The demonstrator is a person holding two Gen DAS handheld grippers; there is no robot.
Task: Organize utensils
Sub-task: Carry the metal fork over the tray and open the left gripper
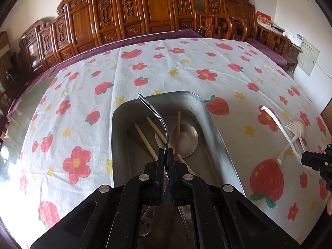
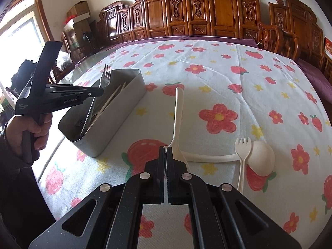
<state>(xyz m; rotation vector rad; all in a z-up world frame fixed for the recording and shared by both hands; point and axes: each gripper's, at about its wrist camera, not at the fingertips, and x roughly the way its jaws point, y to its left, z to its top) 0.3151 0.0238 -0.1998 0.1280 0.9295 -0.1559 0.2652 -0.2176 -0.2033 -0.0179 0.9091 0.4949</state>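
Left hand-held gripper (image 1: pixel 165 153) is clamped on a metal fork (image 1: pixel 154 114), held w/ tines up and away, over the open metal tray (image 1: pixel 217 128). From the right wrist view the same hand-held gripper (image 2: pixel 99 91) sits above the tray's (image 2: pixel 116 116) near-left end, fork (image 2: pixel 104 76) sticking up, a person's hand (image 2: pixel 31 132) round the grip.

Inside the tray: two pale chopsticks (image 1: pixel 145 143), a brown wooden stick (image 1: pixel 178 132), a metal spoon (image 1: pixel 186 141), plus other metal utensils lower down, partly hidden by the gripper body.

Right hand-held gripper (image 2: pixel 166 151) is pinched on the thin edge of a white plastic utensil w/ a long handle (image 2: pixel 177 112); which kind it is I can't tell, head end is hidden behind the fingers. Just beside it, right side, a white plastic fork (image 2: pixel 242 151) lies across a white plastic spoon (image 2: pixel 260 157), touching; the spoon's long handle runs left toward the gripper.

All sits on a surface covered by a white cloth w/ red flowers & strawberries (image 2: pixel 217 95). Tray well apart from the plastic pieces. Carved wooden bench backs (image 2: pixel 207 8) along the far edge.
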